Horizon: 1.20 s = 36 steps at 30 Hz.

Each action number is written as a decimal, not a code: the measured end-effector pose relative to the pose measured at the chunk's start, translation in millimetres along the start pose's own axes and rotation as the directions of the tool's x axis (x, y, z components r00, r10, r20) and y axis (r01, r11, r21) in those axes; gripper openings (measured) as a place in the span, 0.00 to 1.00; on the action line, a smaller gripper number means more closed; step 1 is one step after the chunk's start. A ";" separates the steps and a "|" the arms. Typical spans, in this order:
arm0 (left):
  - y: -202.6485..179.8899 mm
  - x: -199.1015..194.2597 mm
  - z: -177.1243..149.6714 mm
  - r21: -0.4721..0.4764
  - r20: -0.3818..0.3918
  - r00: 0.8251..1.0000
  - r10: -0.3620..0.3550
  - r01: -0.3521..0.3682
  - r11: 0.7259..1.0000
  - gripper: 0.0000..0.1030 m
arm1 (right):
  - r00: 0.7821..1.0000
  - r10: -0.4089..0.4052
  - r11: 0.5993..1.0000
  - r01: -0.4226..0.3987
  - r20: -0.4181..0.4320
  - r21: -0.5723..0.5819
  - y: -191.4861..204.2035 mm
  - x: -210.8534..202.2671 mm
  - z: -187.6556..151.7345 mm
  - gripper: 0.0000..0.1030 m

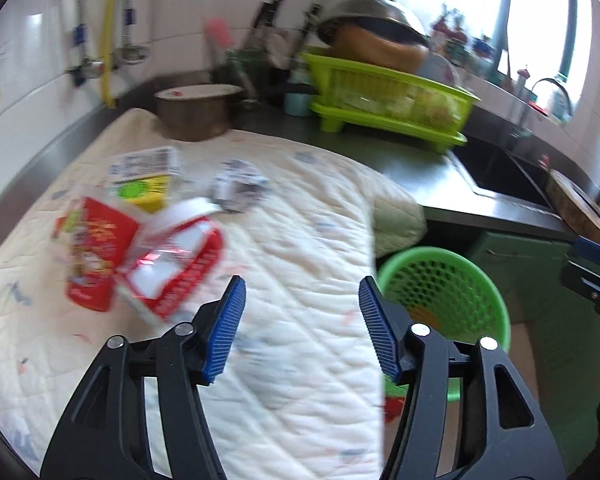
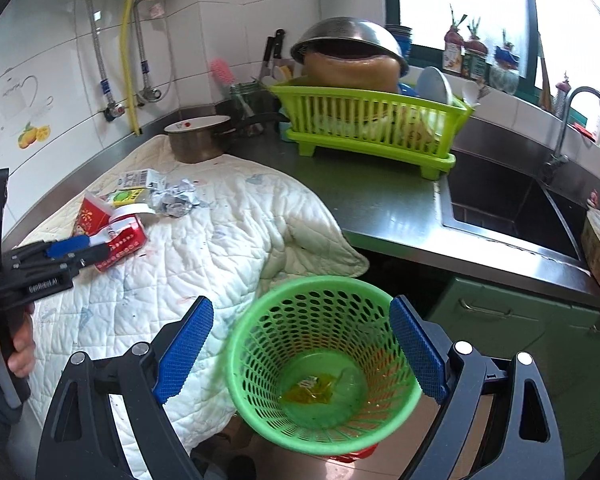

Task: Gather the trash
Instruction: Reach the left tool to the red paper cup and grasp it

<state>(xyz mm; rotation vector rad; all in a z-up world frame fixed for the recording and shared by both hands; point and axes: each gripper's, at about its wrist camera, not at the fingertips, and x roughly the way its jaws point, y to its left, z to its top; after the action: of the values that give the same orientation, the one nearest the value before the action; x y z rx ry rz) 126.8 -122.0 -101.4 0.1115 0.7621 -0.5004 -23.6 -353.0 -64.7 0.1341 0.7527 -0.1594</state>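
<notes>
Torn red cartons (image 2: 114, 232) and crumpled foil wrapper (image 2: 176, 200) are laid on the quilted white cloth (image 2: 204, 256); the green perforated plastic basket (image 2: 320, 360) is placed below its right edge.

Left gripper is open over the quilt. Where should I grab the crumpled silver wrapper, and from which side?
Pinch the crumpled silver wrapper across its raised middle, coming down from above on its right side, which faces bare quilt. Its left edge sits close to the white tape roll and yellow-green packet, so the left gripper would likely snag those.

Two wrist views above counter, sharing green basket (image 2: 320, 360).
</notes>
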 end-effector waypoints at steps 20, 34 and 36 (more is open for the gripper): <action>168.2 40.7 34.6 -0.081 -0.088 0.989 0.115 -0.123 0.989 0.59 | 0.993 0.103 0.981 -0.111 -0.058 -0.157 79.5 47.6 27.6 0.84; 177.9 85.1 40.3 -0.002 -0.168 0.981 0.101 -0.103 0.995 0.62 | 0.982 0.154 0.958 -0.176 -0.112 -0.225 119.1 76.7 33.1 0.84; 178.5 88.7 40.5 0.003 -0.176 0.979 0.102 -0.103 0.995 0.66 | 0.981 0.159 0.956 -0.182 -0.113 -0.229 121.7 78.4 34.3 0.84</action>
<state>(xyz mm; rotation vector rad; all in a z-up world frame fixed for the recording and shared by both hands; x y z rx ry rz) 291.1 -11.3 -147.3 0.1903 0.9264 -0.3931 79.0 -247.5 -86.1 -0.0226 0.8439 0.1030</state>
